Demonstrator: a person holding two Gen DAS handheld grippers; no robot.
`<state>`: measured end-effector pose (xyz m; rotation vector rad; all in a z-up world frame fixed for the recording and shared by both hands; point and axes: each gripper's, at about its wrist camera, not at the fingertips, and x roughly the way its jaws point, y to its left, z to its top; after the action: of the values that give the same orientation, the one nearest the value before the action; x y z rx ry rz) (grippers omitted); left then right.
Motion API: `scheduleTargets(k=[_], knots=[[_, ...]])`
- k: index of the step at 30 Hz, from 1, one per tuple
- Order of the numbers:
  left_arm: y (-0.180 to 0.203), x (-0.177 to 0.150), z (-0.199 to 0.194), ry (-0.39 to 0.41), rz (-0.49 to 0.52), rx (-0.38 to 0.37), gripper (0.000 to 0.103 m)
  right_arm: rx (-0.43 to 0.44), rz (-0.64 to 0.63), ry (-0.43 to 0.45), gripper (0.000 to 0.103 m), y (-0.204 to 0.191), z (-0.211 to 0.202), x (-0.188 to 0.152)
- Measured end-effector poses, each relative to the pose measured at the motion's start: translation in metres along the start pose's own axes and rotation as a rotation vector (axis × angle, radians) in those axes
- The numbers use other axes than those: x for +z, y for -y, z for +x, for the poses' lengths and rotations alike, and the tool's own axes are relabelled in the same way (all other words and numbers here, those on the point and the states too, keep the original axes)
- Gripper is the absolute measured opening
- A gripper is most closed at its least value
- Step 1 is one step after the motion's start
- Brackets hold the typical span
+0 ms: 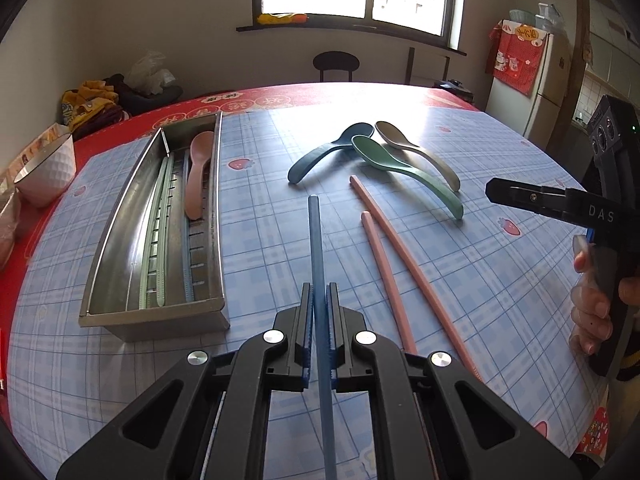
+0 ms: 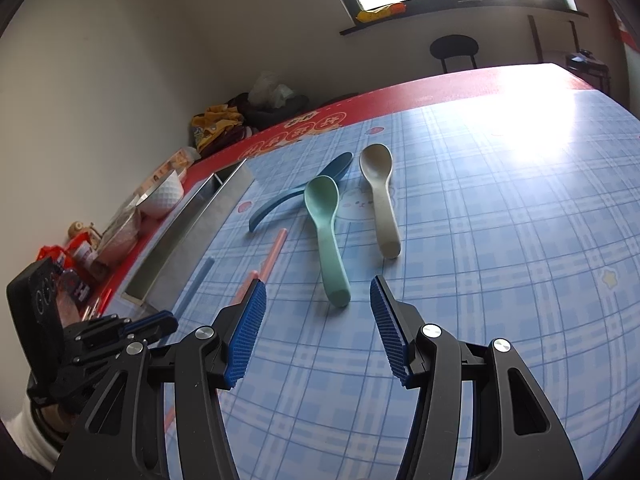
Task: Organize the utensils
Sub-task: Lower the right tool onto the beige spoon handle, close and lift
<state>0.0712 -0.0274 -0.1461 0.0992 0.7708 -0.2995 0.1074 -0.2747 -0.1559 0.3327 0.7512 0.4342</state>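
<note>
Counter [image 1: 460, 280]: plaid cover, utensils loose on it.
Tray [image 1: 120, 312]: steel, left side; holds pink spoon, green chopsticks.
L hand-held gripper [image 1: 320, 304]: pinching blue chopstick [image 1: 314, 240].
R hand-held gripper [image 2: 318, 304]: spread, empty, near green spoon [image 2: 326, 232].
Tip: lift level, align w/ tray slot lengthwise, release low.

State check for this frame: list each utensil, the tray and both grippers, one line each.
left gripper: shut on the blue chopstick
right gripper: open, nothing between the pads
metal tray: holds a pink spoon and green chopsticks
pink chopsticks: loose on the table
dark blue spoon: on the table
green spoon: on the table
beige spoon: on the table
</note>
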Motion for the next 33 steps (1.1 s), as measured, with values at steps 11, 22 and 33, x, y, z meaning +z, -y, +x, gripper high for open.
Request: scheduleTargets(k=[11, 22, 33], knots=[[-0.009, -0.002, -0.022, 0.105, -0.053, 0.02, 0.006, -0.091, 0.012, -0.038, 0.052, -0.001, 0.012, 0.008], [-0.014, -0.002, -0.022, 0.109, -0.074, -0.001, 0.006, -0.173, 0.047, -0.059, 0.034, 0.021, 0.051, 0.073], [-0.021, -0.003, -0.019, 0.101, -0.1, -0.024, 0.006, -0.219, 0.056, -0.163, 0.015, 0.028, 0.105, 0.081]])
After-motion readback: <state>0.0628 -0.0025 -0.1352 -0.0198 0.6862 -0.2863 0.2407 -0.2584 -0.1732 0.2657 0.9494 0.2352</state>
